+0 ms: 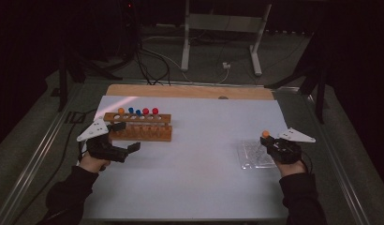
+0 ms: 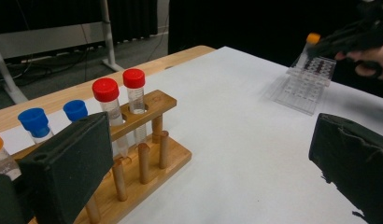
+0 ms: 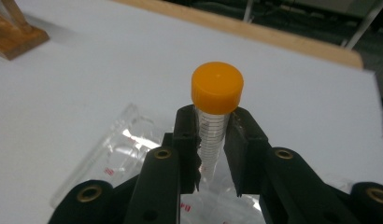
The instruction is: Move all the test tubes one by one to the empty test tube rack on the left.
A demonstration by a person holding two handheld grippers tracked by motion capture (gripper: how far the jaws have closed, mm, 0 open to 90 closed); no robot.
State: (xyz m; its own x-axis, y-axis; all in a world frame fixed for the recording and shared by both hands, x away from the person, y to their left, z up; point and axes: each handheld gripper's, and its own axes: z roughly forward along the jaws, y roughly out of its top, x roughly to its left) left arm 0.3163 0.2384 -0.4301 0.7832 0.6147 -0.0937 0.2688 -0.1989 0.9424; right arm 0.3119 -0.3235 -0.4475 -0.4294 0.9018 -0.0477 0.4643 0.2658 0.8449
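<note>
Pinching the orange-capped tube (image 3: 213,119) just under its cap w/ my right gripper (image 3: 213,140), jaws pressed on its sides, tube upright over the clear plastic tray (image 3: 119,144). Left gripper (image 2: 203,158) is spread wide, empty, beside the wooden rack (image 2: 147,154), well left of the tray. Step, I'd say: pickup. Next: lift straight, carry to a free rack hole.

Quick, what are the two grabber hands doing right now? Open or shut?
Left gripper: open, holding nothing, next to the wooden rack.
Right gripper: shut on the orange-capped tube, over the clear plastic tray.
</note>
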